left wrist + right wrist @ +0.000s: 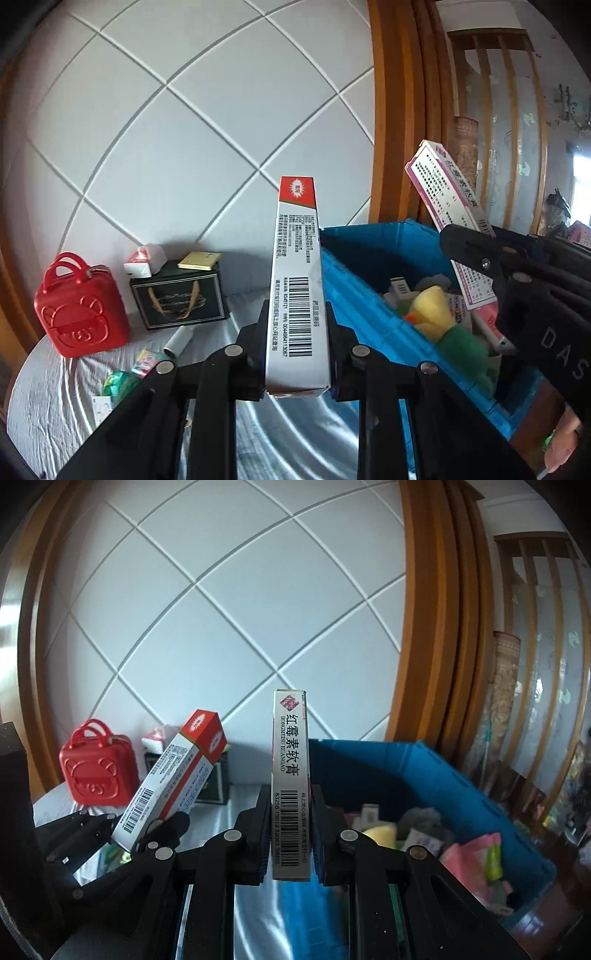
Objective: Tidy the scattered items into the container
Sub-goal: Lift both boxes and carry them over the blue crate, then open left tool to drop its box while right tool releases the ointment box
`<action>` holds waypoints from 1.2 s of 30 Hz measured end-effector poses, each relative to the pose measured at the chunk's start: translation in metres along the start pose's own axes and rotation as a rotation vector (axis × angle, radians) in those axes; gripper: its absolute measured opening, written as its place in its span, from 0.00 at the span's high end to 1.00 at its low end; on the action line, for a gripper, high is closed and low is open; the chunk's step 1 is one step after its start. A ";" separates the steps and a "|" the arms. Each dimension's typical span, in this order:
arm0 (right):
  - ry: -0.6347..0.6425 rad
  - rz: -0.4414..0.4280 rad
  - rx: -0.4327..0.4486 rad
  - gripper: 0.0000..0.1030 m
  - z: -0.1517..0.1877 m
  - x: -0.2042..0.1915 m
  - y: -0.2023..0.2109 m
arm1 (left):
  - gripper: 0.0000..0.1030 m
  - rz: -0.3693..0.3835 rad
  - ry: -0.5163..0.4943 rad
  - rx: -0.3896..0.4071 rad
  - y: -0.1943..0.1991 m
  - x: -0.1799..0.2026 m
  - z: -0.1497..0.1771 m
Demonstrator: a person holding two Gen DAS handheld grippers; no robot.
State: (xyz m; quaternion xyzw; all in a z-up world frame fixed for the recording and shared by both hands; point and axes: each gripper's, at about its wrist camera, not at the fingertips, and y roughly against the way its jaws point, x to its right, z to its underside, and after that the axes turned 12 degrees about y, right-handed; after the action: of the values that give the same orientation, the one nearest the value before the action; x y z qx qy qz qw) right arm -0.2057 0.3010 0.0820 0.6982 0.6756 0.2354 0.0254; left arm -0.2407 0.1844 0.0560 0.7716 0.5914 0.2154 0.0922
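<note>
Small print on the red-topped box [295, 280] too fine to read; blue container [369, 295] partly masked by the right hand-held gripper [491, 280]; bottom corner cut off.

Both wrist cameras looked forward along their fingers, close above the blue container [369, 280] [424, 771], sharing the tiled wall [184, 129] [221, 609].

Home bedroom: sheeted bed [55, 387], padded headboard [184, 110].

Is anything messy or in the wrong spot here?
Yes. A small white tube and some colourful packets lie scattered on the grey sheet, outside the blue bin. Two medicine boxes, red-topped and pink-edged, are held up in the air, not yet inside.
</note>
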 end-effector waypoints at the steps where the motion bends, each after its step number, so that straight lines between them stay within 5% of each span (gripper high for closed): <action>1: 0.000 0.007 -0.002 0.82 0.003 0.020 -0.003 | 0.78 -0.001 0.000 0.000 -0.008 0.020 -0.001; 8: -0.010 0.022 -0.110 0.82 0.041 0.149 -0.045 | 0.78 0.005 -0.045 -0.069 -0.059 0.143 0.008; 14: -0.013 -0.052 -0.277 0.82 0.090 0.187 -0.082 | 0.78 -0.008 -0.112 -0.257 -0.102 0.207 0.040; 19: -0.001 -0.098 -0.403 0.82 0.129 0.207 -0.102 | 0.78 -0.036 -0.145 -0.416 -0.133 0.232 0.071; 24: -0.035 -0.158 -0.486 0.82 0.154 0.220 -0.118 | 0.78 -0.055 -0.172 -0.473 -0.140 0.246 0.080; 34: -0.018 -0.176 -0.497 0.82 0.161 0.222 -0.120 | 0.78 -0.095 -0.172 -0.493 -0.134 0.243 0.084; 36: -0.013 -0.175 -0.495 0.82 0.159 0.221 -0.120 | 0.70 -0.096 -0.173 -0.493 -0.132 0.242 0.085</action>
State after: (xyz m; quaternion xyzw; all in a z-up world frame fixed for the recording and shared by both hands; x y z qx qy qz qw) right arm -0.2647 0.5670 -0.0370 0.6110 0.6551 0.3860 0.2203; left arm -0.2683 0.4623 -0.0174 0.7125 0.5467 0.2815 0.3379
